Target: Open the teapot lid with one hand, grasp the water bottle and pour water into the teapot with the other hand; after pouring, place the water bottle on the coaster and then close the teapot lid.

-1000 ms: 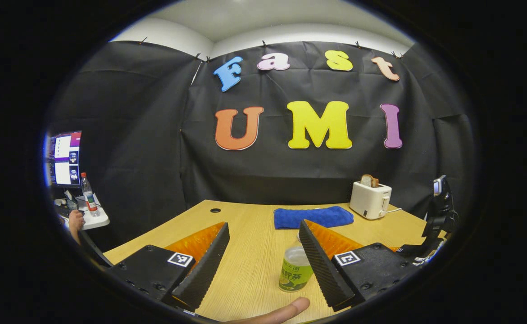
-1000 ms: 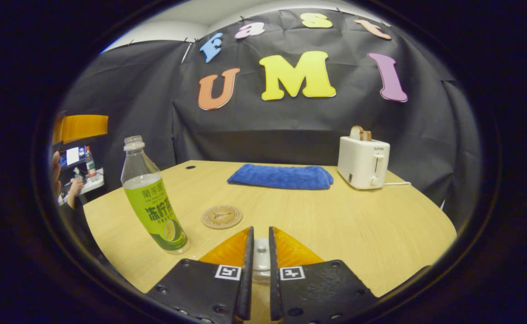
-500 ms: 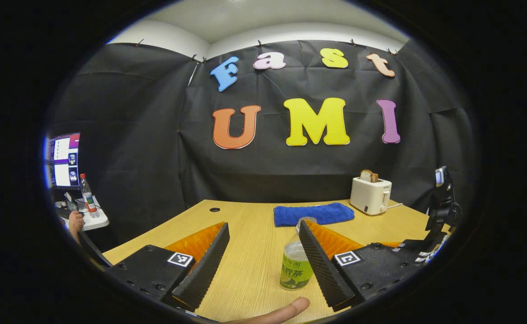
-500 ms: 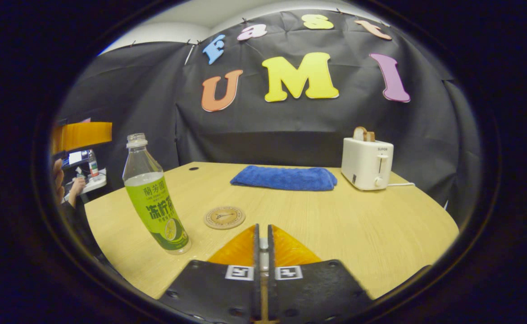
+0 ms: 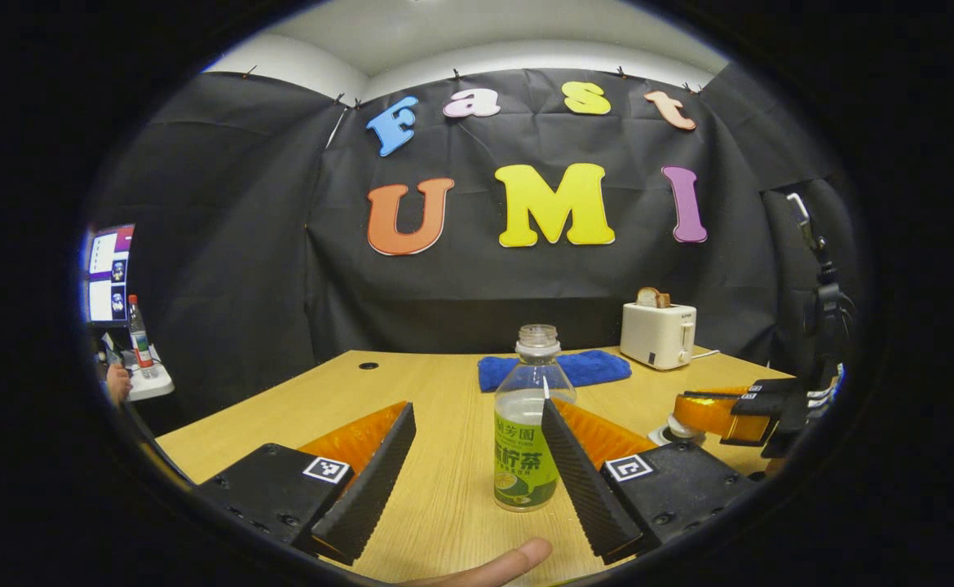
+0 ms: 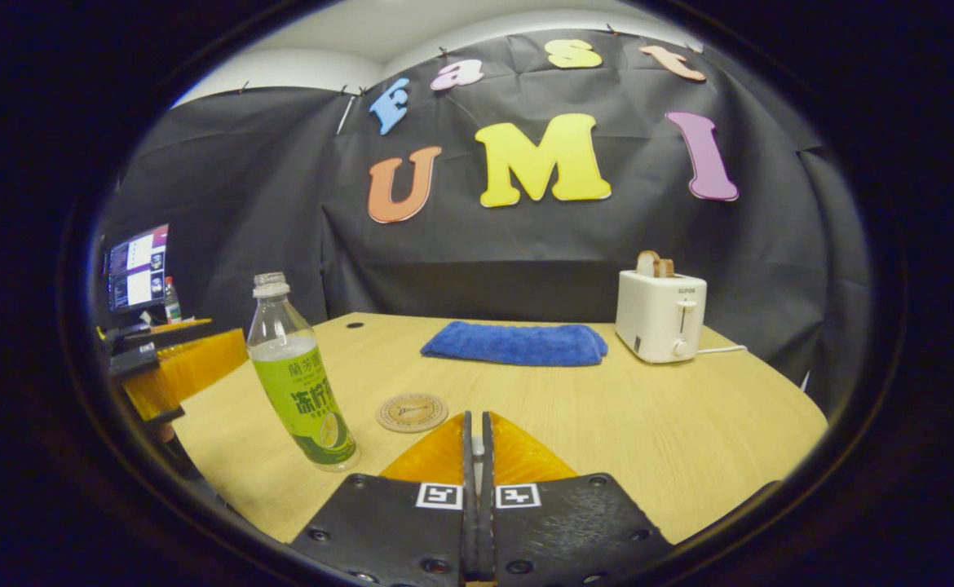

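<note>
- Since pouring comes only once the lid is off, the water bottle (image 5: 526, 440) stands upright on the table (image 6: 689, 424), uncapped and part full, ready to be taken.
- It stands just inside the left gripper (image 5: 477, 412), whose tongs are spread wide. The bottle is close against the right-hand finger and well clear of the other, so nothing presses on it yet. Judged from that, a sideways shift would centre it before closing.
- In the right gripper view the coaster (image 6: 412, 412) lies flat just beside the bottle, a short reach for setting it down after pouring.
- The right gripper (image 6: 477, 417) has its tongs pressed almost together. I cannot tell whether they pinch the lid knob.
- In the left gripper view, a pale rounded thing (image 5: 663, 430) sits under that gripper. It is likely the teapot's top, though too little shows to be sure.
- Farther back, a blue towel (image 6: 514, 342) and a toaster (image 6: 660, 316) sit near the wall, out of the working path.
</note>
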Demonstrator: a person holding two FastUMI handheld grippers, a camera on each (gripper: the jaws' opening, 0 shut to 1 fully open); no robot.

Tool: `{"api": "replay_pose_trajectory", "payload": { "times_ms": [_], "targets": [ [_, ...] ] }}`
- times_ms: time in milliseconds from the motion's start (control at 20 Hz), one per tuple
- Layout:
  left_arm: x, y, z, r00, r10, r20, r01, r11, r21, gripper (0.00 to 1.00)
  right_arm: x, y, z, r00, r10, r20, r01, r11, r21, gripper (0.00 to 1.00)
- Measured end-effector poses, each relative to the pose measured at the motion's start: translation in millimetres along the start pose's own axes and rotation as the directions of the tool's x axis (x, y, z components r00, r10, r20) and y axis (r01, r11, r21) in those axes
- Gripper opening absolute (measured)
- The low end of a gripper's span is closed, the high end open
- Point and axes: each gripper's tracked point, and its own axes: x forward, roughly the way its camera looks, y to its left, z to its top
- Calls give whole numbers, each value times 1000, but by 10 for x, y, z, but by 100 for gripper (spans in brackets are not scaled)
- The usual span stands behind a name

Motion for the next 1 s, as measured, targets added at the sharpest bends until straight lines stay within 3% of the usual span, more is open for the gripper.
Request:
{"api": "replay_pose_trajectory", "payload": {
  "times_ms": [400,600,1000],
  "targets": [
    [81,-317,-206,990,-139,0,138,989,-49,98,-208,-109,280,998,-24,53,25,1000,-16,0],
    [236,-347,-274,988,-153,18,154,987,-44,98,-244,-179,336,997,-36,63,36,999,-4,0],
    [487,-302,-493,994,-110,-26,109,994,-13,98,-283,-282,388,996,-53,75,54,999,-3,0]
  ]
}}
